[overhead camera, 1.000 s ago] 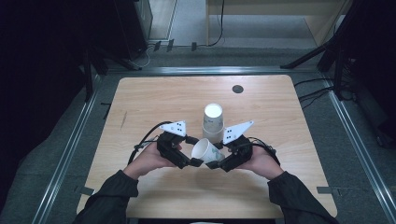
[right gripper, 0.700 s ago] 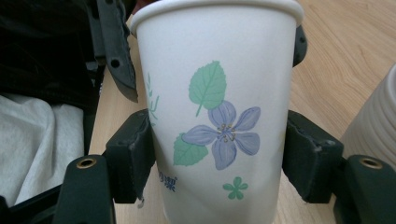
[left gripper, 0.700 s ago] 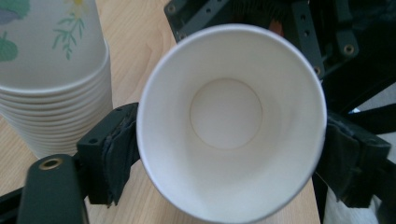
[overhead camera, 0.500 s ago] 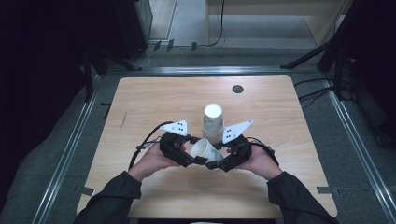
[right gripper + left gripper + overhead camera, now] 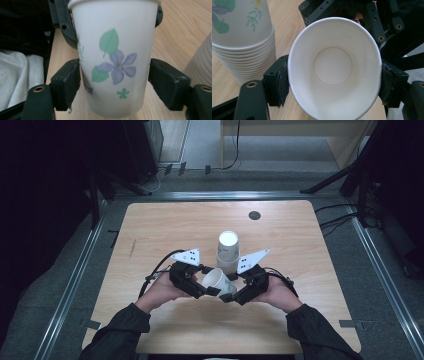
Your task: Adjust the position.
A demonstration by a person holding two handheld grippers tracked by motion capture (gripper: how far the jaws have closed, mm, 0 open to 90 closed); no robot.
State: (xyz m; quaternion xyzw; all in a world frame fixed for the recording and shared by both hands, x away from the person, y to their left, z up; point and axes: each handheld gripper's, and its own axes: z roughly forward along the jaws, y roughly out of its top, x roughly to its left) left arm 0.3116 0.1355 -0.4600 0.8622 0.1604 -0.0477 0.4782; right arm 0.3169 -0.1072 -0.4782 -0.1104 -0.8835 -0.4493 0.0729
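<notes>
1. Both sleeves [image 5: 117, 332] are dark, long and reach the wrists.
2. The left gripper [image 5: 200, 282] is black, with a grey three-cornered plate [image 5: 186, 256] on top bearing small dark dots.
3. The right gripper [image 5: 239, 289] is black too, and its plate [image 5: 252, 260] is the same pale grey.
4. A black cable [image 5: 159, 268] loops from the left gripper; another trails from the right.
5. Jaw pads [image 5: 67, 82] are black, blocky and scuffed at the edges.
6. Brass-ringed screw holes [image 5: 251, 84] sit in the jaw arms.
</notes>
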